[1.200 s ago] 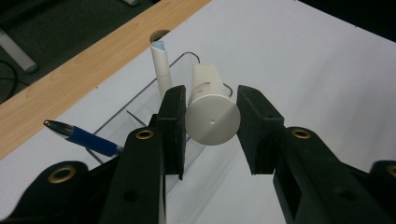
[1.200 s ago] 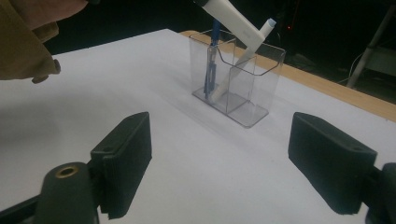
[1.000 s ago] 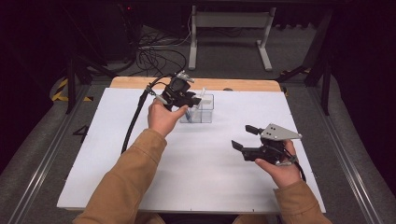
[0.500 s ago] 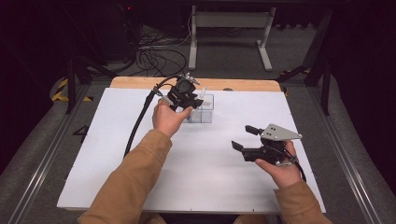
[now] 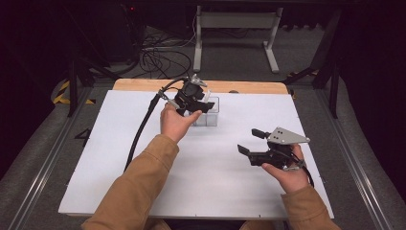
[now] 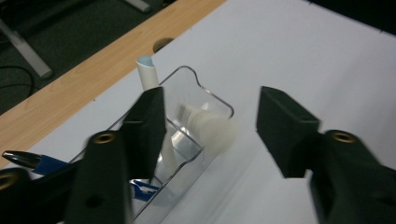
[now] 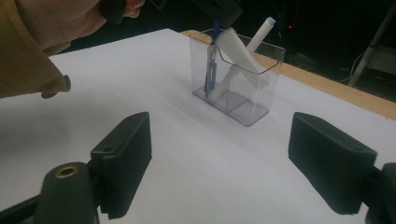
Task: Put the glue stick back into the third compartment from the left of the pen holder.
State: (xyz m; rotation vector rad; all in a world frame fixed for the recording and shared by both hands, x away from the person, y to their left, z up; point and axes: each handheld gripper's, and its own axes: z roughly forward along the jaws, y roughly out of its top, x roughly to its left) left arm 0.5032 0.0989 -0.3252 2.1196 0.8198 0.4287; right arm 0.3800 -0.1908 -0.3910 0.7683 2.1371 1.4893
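Releasing white tube (image 6: 212, 130) into clear holder (image 7: 243, 100): left gripper (image 5: 198, 103) jaws just opened, nothing gripped; lift straight up w/o tipping it. Right gripper (image 5: 253, 143) open, empty.

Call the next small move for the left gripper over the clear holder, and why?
Probably lift the left gripper straight up, clear of the clear holder. Its jaws have just been opening and now stand apart, pressing on nothing; the white tube leans inside the holder beside the blue pen and the thinner white stick, so the drop looks done. The right gripper waits open.
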